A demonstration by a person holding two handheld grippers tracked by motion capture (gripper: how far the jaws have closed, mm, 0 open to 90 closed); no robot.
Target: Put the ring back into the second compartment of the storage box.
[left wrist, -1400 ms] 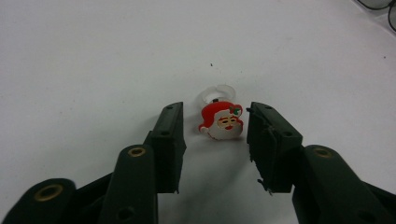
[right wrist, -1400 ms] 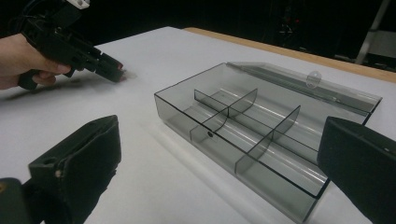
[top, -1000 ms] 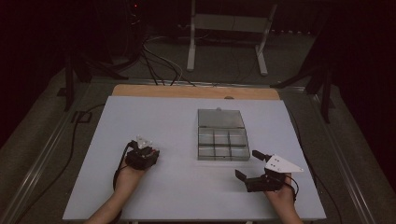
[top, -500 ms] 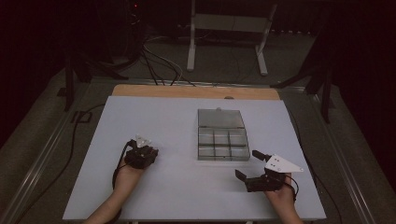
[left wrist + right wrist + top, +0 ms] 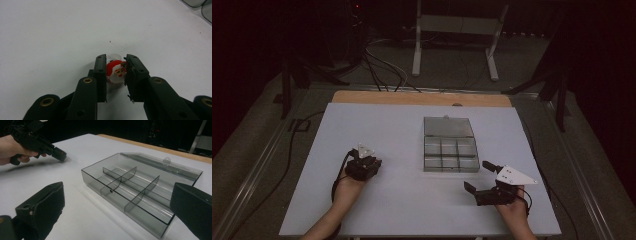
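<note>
I read the left gripper as pinching the small Santa figure on the white surface, compartment box to its right, right gripper spread, nearer.

Open box btwn grippers, table bare elsewhere

The box sits on the table, with the Santa toy off to its left.

Left gripper tipped down at the table, jaws just closed, pinching. Right gripper held level, jaws wide apart.
</note>
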